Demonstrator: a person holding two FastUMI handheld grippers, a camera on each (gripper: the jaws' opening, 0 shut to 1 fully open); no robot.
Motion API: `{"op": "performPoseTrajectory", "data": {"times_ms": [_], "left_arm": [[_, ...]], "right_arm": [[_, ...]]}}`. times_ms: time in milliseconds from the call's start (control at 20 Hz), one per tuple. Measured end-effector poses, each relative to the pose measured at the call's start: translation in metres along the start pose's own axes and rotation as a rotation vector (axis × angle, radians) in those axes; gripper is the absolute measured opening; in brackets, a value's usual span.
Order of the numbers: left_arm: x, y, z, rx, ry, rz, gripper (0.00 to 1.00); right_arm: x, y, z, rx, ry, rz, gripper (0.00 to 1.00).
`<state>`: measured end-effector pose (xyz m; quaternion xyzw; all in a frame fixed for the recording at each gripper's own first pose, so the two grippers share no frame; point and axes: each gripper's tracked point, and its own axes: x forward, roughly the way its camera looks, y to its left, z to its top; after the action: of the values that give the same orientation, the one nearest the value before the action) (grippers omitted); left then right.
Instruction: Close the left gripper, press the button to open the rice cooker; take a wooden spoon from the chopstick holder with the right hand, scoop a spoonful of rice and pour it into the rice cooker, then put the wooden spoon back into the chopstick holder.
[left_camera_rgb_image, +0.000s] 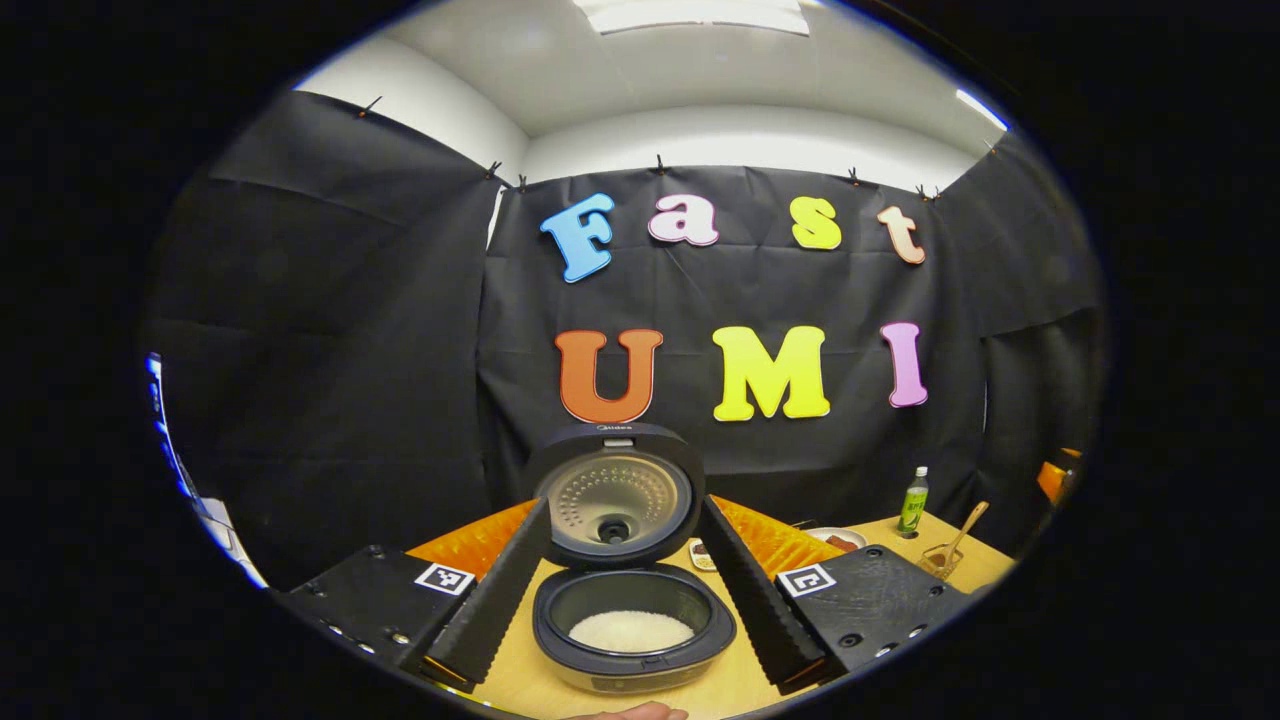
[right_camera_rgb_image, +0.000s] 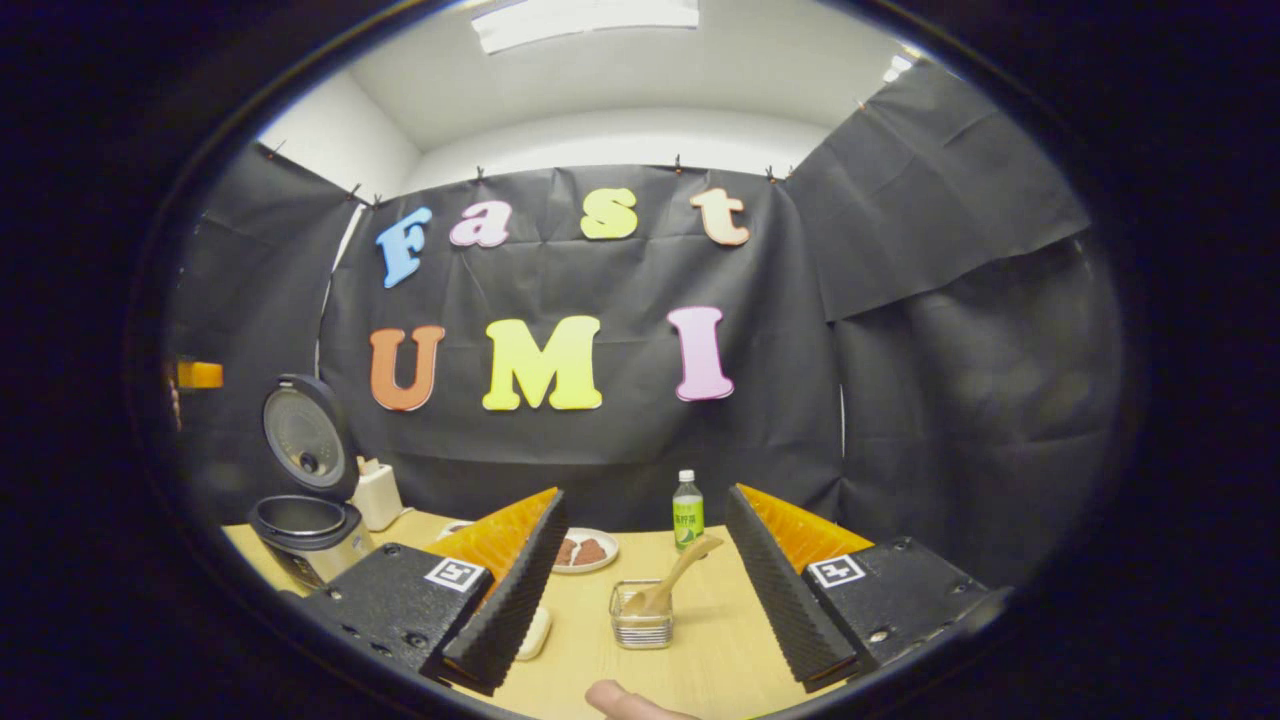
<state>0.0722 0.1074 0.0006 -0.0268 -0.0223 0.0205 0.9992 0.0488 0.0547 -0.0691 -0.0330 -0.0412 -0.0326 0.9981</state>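
The right gripper (right_camera_rgb_image: 630, 580) hangs wide apart before the chopstick holder (right_camera_rgb_image: 641, 615) holding the wooden spoon (right_camera_rgb_image: 672, 583).

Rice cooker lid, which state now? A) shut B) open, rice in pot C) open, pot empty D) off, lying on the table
B: in the left gripper view the lid stands up behind the cooker, and white rice lies in the pot, between the open left fingers.
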Motion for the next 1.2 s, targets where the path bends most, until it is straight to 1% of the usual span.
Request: {"op": "performPoseTrajectory", "data": {"times_ms": [50,150,200,250,350,450,550,600,650,700,750,800,850,900,1000,1050,1100,1150,1200], "left_arm": [[0.010,0.003,0.000,0.006,0.015,0.006,0.95],[0.027,0.005,0.002,0.009,0.049,0.012,0.95],[0.037,0.006,0.007,0.015,0.049,0.019,0.95],[0.048,0.010,0.013,0.026,0.044,0.026,0.95],[0.072,0.013,0.026,0.025,0.027,0.043,0.95],[0.092,0.010,0.036,-0.015,0.014,0.036,0.95],[0.113,0.009,0.037,-0.056,0.030,0.026,0.95],[0.125,0.011,0.036,-0.067,0.043,0.035,0.95],[0.137,0.017,0.034,-0.061,0.053,0.050,0.95],[0.148,0.023,0.034,-0.045,0.056,0.064,0.95],[0.160,0.026,0.035,-0.038,0.053,0.076,0.95],[0.171,0.023,0.033,-0.039,0.069,0.061,0.94],[0.178,0.022,0.028,-0.041,0.089,0.063,0.94],[0.188,0.025,0.024,-0.046,0.098,0.079,0.94],[0.205,0.022,0.017,-0.066,0.108,0.086,0.94],[0.212,0.026,0.015,-0.045,0.078,0.119,0.94],[0.220,0.027,0.010,-0.015,0.069,0.129,0.95],[0.225,0.023,0.002,0.011,0.075,0.125,0.94],[0.227,0.020,0.000,0.027,0.073,0.125,0.94]], "right_arm": [[-0.009,0.002,-0.001,-0.005,0.010,0.009,1.00],[-0.023,0.013,-0.003,0.019,0.033,0.052,0.99],[-0.026,0.017,0.000,0.035,0.030,0.076,1.00],[-0.029,0.019,0.000,0.037,0.033,0.094,0.99],[-0.029,0.010,-0.006,0.027,0.048,0.078,1.00],[-0.030,0.001,-0.006,0.022,0.053,0.057,1.00],[-0.032,-0.007,-0.007,0.030,0.048,0.035,1.00],[-0.031,-0.010,-0.009,0.034,0.046,0.027,1.00],[-0.031,-0.011,-0.011,0.036,0.046,0.025,0.99],[-0.030,-0.012,-0.013,0.038,0.047,0.029,1.00],[-0.029,-0.011,-0.014,0.049,0.045,0.034,0.99],[-0.025,-0.011,-0.015,0.060,0.043,0.040,0.99],[-0.022,-0.010,-0.019,0.074,0.046,0.046,1.00],[-0.016,-0.009,-0.027,0.081,0.063,0.052,1.00],[-0.008,-0.005,-0.040,0.084,0.094,0.073,1.00],[-0.006,-0.004,-0.044,0.082,0.105,0.080,1.00],[-0.002,-0.007,-0.049,0.080,0.111,0.077,1.00],[0.001,-0.009,-0.052,0.074,0.115,0.071,0.99],[0.004,-0.011,-0.057,0.064,0.124,0.064,1.00]]}}
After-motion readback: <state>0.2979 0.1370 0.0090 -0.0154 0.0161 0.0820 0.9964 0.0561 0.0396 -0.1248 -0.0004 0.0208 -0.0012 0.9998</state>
